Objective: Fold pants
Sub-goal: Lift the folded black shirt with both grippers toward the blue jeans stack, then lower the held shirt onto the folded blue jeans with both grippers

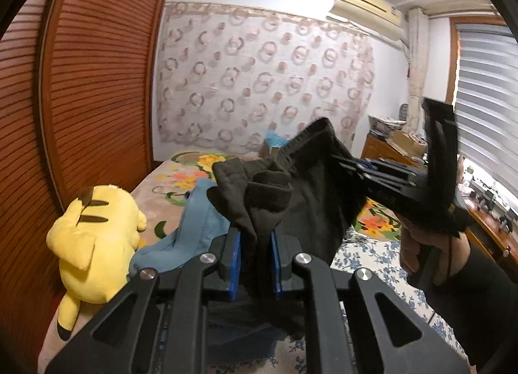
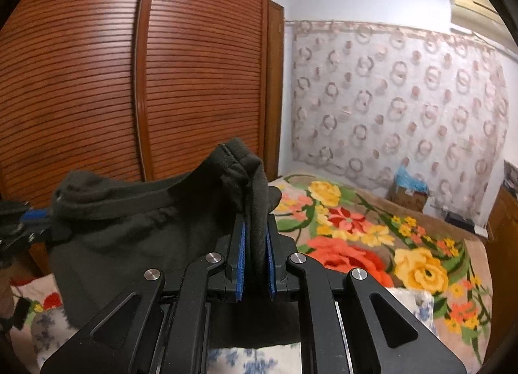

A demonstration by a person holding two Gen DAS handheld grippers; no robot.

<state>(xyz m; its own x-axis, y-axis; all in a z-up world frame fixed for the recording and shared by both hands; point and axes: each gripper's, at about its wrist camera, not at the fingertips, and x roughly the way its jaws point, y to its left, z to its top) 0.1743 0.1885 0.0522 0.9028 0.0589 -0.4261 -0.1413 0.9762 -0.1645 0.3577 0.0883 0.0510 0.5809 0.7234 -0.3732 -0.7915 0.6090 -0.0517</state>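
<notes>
Left wrist view shows my left gripper [image 1: 255, 257] clamped on the dark pants [image 1: 307, 199], lifted above the bed [image 1: 365, 254], while at 3 o'clock my right gripper [image 1: 349, 167] pinches their waistband, a yellow plush [image 1: 97, 238] at 9 o'clock.

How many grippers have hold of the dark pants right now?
2. The left gripper clamps one bunched end of the pants; the right gripper clamps the other end, both held up over the bed.
</notes>
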